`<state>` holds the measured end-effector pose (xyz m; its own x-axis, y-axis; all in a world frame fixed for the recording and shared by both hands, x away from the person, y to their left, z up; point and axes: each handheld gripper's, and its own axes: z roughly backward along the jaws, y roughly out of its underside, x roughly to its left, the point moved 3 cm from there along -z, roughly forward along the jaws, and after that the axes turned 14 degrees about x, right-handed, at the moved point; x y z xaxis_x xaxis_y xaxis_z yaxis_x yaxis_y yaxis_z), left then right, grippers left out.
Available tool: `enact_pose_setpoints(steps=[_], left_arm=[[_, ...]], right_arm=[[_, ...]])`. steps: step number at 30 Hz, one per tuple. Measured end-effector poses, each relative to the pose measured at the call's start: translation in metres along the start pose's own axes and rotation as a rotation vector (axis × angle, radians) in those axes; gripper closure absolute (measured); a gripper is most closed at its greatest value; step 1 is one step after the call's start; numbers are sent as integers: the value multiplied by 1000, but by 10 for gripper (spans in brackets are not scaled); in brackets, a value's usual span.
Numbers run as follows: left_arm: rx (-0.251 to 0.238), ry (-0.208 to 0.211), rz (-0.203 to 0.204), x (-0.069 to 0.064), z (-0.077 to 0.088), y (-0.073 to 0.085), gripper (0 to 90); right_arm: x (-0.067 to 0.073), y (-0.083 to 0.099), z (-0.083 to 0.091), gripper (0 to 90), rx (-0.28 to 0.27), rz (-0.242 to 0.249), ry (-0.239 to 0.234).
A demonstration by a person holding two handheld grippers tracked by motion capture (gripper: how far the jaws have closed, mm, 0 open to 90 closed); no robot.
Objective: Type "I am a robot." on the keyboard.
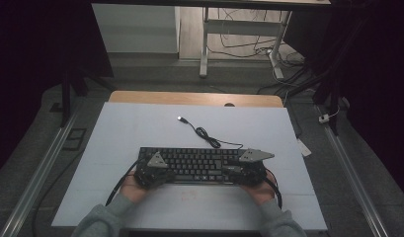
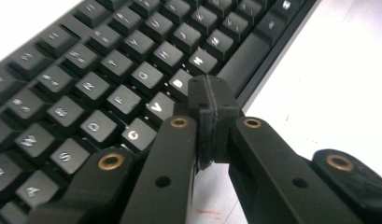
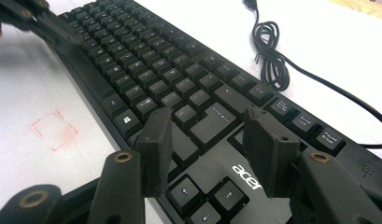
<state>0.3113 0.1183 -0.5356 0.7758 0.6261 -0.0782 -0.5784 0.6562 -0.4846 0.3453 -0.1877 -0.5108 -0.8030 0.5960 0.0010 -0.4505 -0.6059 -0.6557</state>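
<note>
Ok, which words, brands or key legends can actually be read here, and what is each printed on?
"acer": keyboard case, above the arrow keys.
"Enter": Enter key.
"C", "V", "B": letter keys near the left gripper.
Windows logo: key on the bottom row.
"Scroll Lock", "Pause Break": roughly legible on the top-right keys.
Other key legends: too small or blurred to read.

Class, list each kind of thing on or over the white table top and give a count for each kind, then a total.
Keyboard: 1
Cable with plug: 1
Hand-held tongs: 2, the left tongs with jaws shut and the right tongs with jaws apart
Total: 4
</note>
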Motion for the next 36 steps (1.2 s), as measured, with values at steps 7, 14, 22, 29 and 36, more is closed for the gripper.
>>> enact_pose_setpoints(steps=[7, 14, 22, 29, 36], left_arm=[[-68, 19, 41, 8, 18, 5, 781], [-92, -19, 106, 17, 26, 9, 527], [-96, -31, 134, 22, 30, 13, 439], [-102, -30, 152, 27, 33, 16, 419], [-108, -33, 204, 37, 37, 21, 393]], right_arm=[[0, 0, 0, 529, -4, 0, -2], [0, 0, 0, 529, -2, -1, -1], [-1, 0, 0, 528, 0, -3, 1], [-2, 1, 0, 526, 2, -1, 3], [-2, 1, 0, 525, 1, -3, 2]])
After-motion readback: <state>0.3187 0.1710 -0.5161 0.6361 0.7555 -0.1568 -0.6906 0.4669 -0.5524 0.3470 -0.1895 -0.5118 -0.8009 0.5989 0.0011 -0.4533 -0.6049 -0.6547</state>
